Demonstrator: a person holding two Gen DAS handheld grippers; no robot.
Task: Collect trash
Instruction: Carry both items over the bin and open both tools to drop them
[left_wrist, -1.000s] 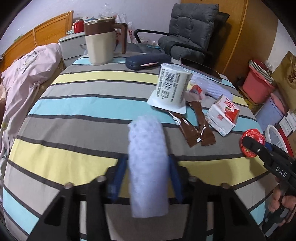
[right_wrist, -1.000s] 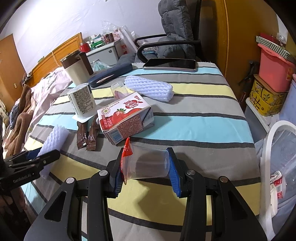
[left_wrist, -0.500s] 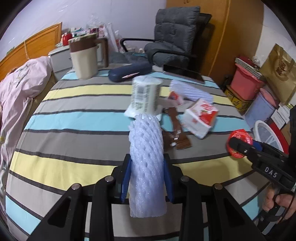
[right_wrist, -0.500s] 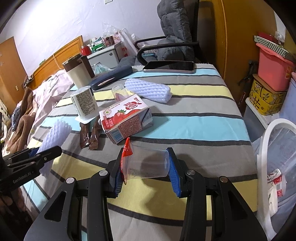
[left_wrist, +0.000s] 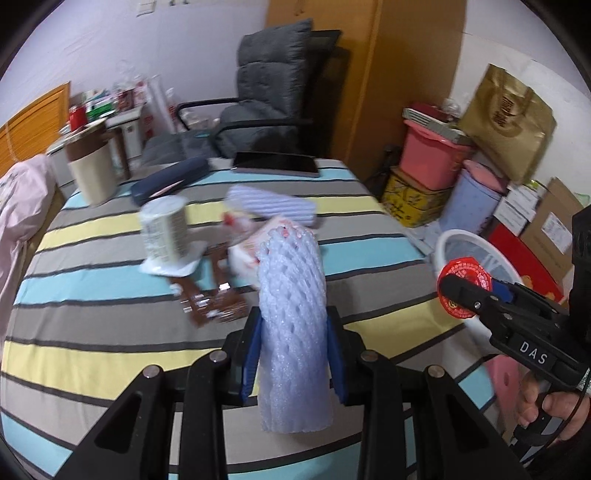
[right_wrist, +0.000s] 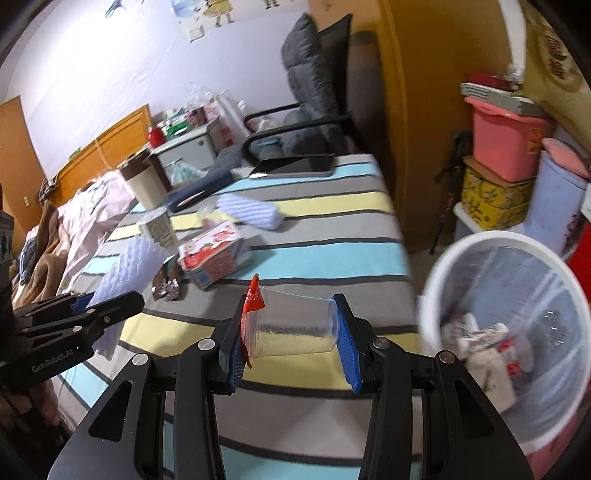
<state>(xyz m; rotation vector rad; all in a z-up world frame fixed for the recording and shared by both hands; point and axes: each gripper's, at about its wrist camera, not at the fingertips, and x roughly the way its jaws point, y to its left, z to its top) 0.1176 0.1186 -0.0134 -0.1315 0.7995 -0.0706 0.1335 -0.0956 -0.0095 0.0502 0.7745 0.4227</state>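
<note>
My left gripper (left_wrist: 293, 352) is shut on a white foam net sleeve (left_wrist: 291, 325), held upright above the striped table (left_wrist: 92, 332). In my right gripper (right_wrist: 291, 332), which is shut on it, a clear plastic cup (right_wrist: 295, 325) with a red peeled lid (right_wrist: 253, 299) lies sideways. The white waste bin (right_wrist: 436, 288) stands off the table's right edge with some trash inside. On the table lie a red and white carton (right_wrist: 214, 251), brown wrappers (left_wrist: 210, 306), an upturned white cup (left_wrist: 166, 229) and a second foam sleeve (left_wrist: 273, 205). The right gripper also shows in the left view (left_wrist: 461, 295).
A beige mug (left_wrist: 92, 173), a dark blue case (left_wrist: 170, 181) and a tablet (left_wrist: 275, 166) sit at the table's far side. A grey chair (left_wrist: 273, 99) stands behind. Pink and yellow boxes (left_wrist: 432, 166) are stacked beyond the bin. A person's hand (left_wrist: 550, 410) holds the right gripper's handle.
Both grippers have risen and swung right toward the bin, each still holding its item. The foam sleeve is squeezed a little narrower than a second ago.
</note>
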